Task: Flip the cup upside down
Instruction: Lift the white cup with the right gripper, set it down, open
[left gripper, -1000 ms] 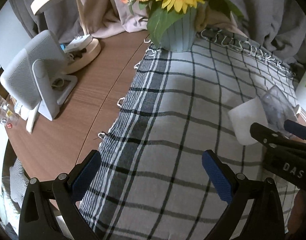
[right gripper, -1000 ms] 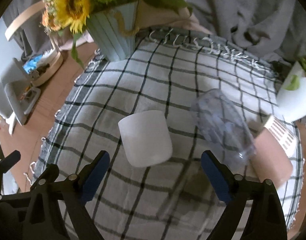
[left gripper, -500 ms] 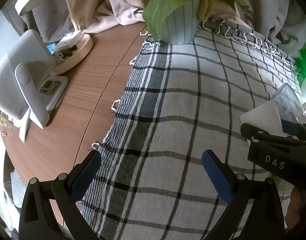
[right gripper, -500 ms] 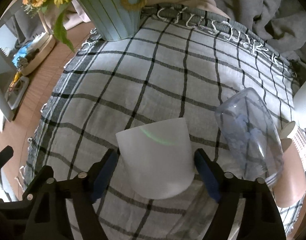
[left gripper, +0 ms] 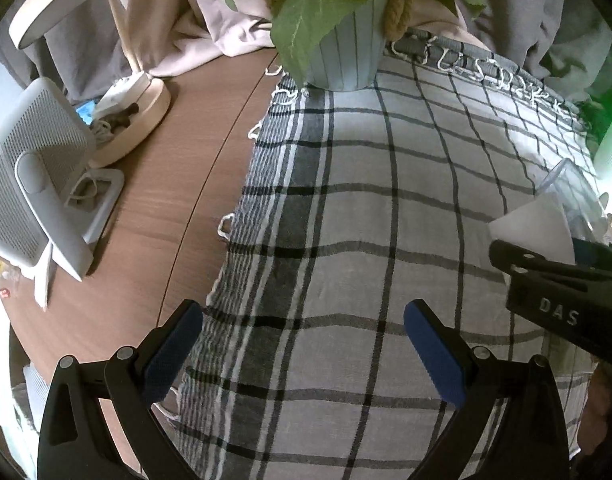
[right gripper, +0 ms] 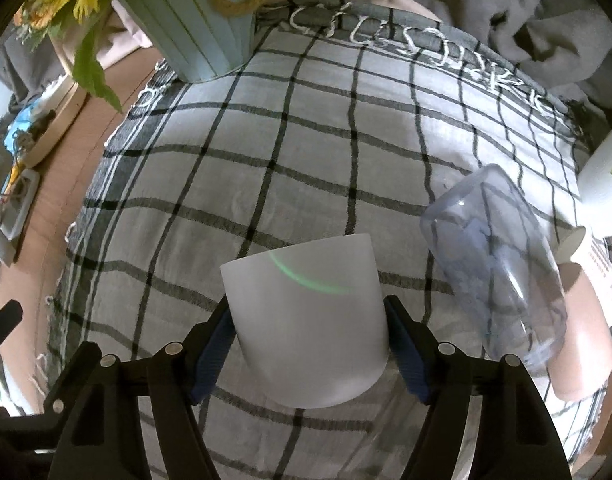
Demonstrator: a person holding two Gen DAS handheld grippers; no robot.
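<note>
A white cup [right gripper: 306, 320] stands on the checked cloth [right gripper: 306, 152], its narrower end toward the far side. My right gripper [right gripper: 306, 340] is shut on the white cup, one blue pad on each side of its wall. In the left wrist view the white cup [left gripper: 534, 228] shows at the right edge behind the right gripper [left gripper: 546, 280]. My left gripper [left gripper: 301, 352] is open and empty, low over the cloth [left gripper: 386, 200] to the left of the cup.
A clear plastic cup [right gripper: 498, 260] lies close to the right of the white one, with a pink cup [right gripper: 586, 348] behind it. A blue flower pot [left gripper: 342, 52] stands at the back. A white stand [left gripper: 37, 192] and lamp base [left gripper: 133, 120] sit on the wooden table [left gripper: 157, 220].
My right gripper has moved forward and closed its fingers on the white cup. My left gripper has stayed open and shifted slightly.
</note>
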